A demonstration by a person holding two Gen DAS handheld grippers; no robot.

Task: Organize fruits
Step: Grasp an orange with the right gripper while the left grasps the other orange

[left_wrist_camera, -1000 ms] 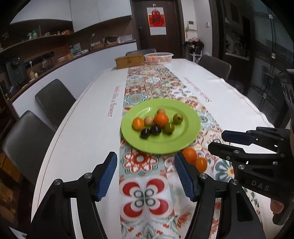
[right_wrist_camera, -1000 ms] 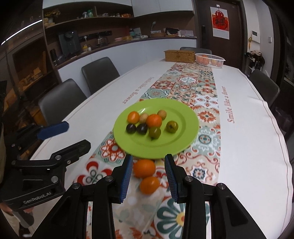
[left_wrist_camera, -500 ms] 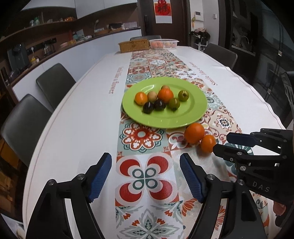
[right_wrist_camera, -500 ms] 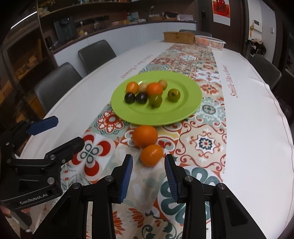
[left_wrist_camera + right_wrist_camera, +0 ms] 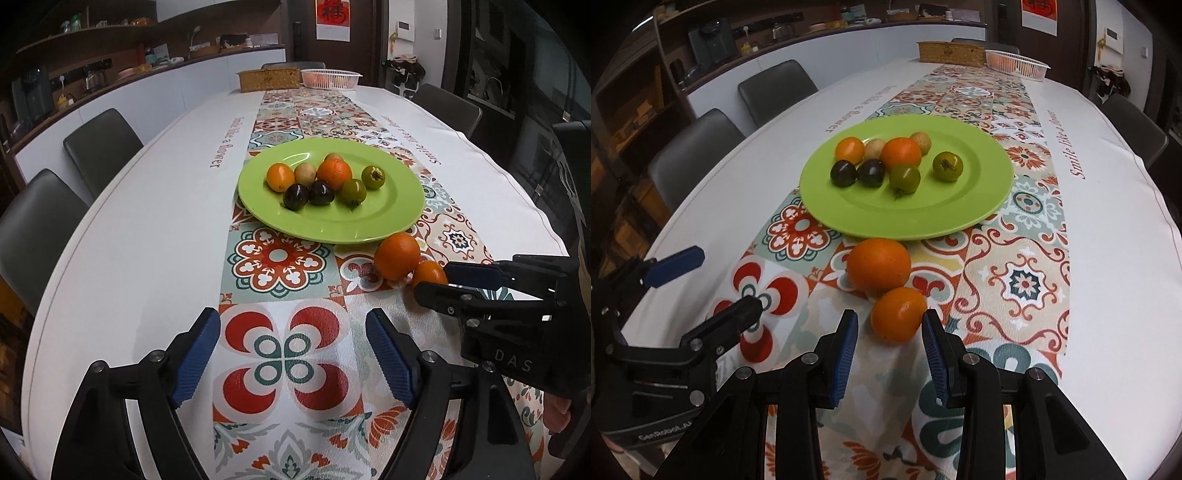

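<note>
The worktop (image 5: 1108, 258), under a patterned cloth, runs away ahead of both claws. Straight ahead of the right claw (image 5: 890, 338), beyond the loose fruit, lies the green plate (image 5: 916, 218), already carrying several small fruits grouped toward its far left; from the left claw (image 5: 293, 350) it sits ahead and slightly right.

Two fruits are still off the plate. The orange (image 5: 879, 266) rests just short of the plate rim, ahead of the right claw. The tangerine (image 5: 898, 314) touches its near side and lies just ahead of the right claw's tips, in line with the gap but not yet between the pads. That claw's jaws stand a little apart, holding nothing, the gap only slightly wider than the tangerine.

The left claw's jaws are opening, with nothing between them but bare cloth; both loose fruits lie ahead and to its right.

The tangerine looks light and round, with a smooth skin over soft flesh, so it should roll readily and bruise if squeezed hard. I would grip it across its widest middle with gentle pressure, the pads coming in level on both sides so it is not nudged into the orange
</note>
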